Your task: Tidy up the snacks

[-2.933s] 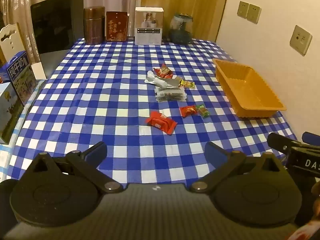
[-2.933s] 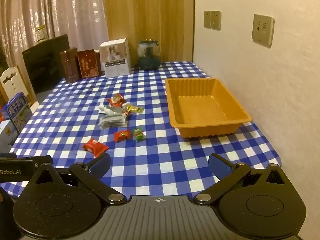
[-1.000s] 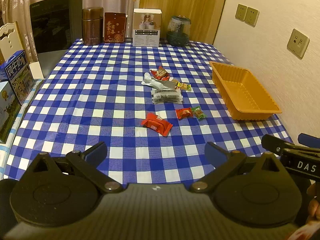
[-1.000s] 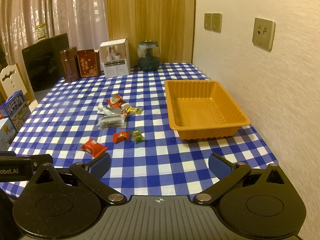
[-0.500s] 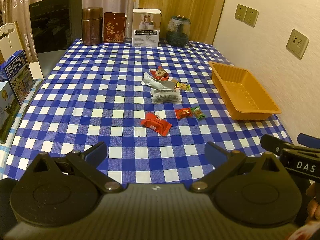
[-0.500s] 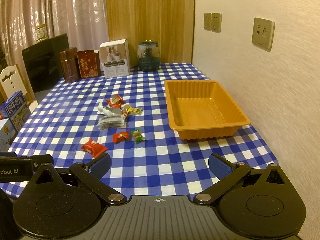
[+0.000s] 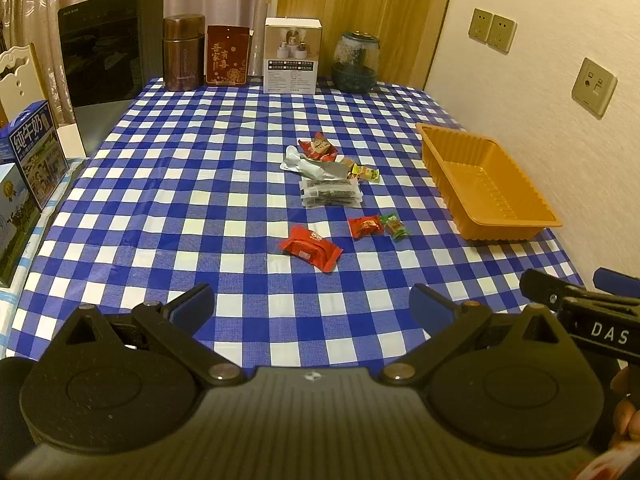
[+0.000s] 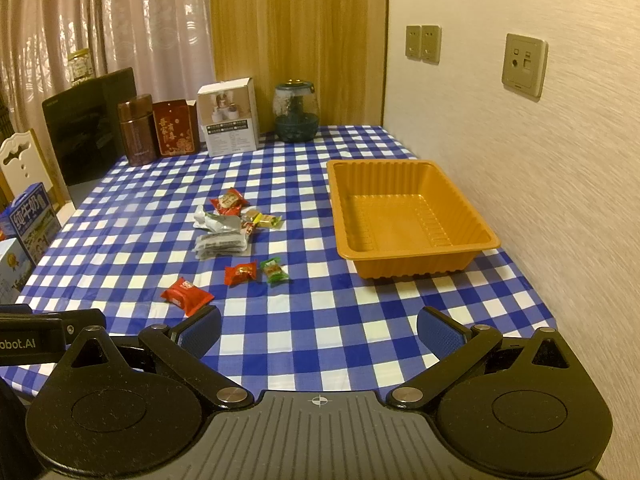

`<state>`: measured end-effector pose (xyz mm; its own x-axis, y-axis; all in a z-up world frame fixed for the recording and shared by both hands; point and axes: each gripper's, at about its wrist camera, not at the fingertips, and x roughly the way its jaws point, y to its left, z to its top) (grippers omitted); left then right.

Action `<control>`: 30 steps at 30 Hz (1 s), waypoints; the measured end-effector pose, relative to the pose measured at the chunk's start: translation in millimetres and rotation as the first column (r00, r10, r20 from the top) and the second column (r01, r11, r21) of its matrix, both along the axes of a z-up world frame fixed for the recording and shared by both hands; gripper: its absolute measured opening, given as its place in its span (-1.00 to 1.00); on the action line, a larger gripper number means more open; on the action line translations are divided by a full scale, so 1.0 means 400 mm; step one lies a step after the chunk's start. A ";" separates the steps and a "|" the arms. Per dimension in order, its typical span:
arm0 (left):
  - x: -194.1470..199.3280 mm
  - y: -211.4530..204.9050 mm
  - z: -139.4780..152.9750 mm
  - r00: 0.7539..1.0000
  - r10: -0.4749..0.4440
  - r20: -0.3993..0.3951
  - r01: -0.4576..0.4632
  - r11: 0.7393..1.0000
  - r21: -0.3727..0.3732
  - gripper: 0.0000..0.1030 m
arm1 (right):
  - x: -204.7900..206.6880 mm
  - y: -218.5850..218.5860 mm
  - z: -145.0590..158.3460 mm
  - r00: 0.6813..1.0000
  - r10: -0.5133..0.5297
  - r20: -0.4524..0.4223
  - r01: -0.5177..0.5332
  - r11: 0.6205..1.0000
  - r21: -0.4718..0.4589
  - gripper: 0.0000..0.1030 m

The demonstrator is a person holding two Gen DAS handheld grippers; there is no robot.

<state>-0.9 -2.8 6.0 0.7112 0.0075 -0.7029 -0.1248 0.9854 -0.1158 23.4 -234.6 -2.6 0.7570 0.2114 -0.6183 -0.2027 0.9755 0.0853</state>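
Several wrapped snacks lie mid-table on the blue checked cloth: a red packet (image 7: 310,248) (image 8: 187,295) nearest me, a small red candy (image 7: 364,226) (image 8: 240,273), a green candy (image 7: 394,226) (image 8: 274,270), a dark packet (image 7: 330,193) (image 8: 221,245), a silver wrapper (image 7: 308,165), a red wrapper (image 7: 319,147) (image 8: 229,201) and a yellow candy (image 7: 365,172) (image 8: 267,221). An empty orange tray (image 7: 446,149) (image 8: 416,251) stands at the right by the wall. My left gripper (image 7: 312,308) and right gripper (image 8: 319,330) are both open and empty above the table's near edge.
At the back stand a brown canister (image 7: 183,58), a red box (image 7: 228,55), a white box (image 7: 292,55) and a glass jar (image 7: 355,62). A black panel (image 7: 108,48) and milk cartons (image 7: 34,152) are at the left. The wall runs close along the right.
Both grippers have pulled back slightly from the table and stay open. The snacks and tray have not moved.
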 end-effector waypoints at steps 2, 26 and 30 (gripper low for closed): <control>0.000 0.000 0.000 1.000 0.001 0.000 -0.001 1.000 0.001 0.99 | 0.000 0.000 0.000 1.000 0.000 0.000 0.000 1.000 0.000 1.00; 0.096 0.073 -0.127 0.998 -0.031 -0.046 0.030 0.999 -0.022 0.99 | 0.100 0.015 -0.108 1.000 -0.007 0.002 0.007 0.999 0.049 1.00; 0.148 0.071 -0.161 0.993 -0.107 -0.043 0.107 0.994 0.006 0.91 | 0.138 0.029 -0.137 1.000 0.022 -0.005 -0.021 0.999 0.046 1.00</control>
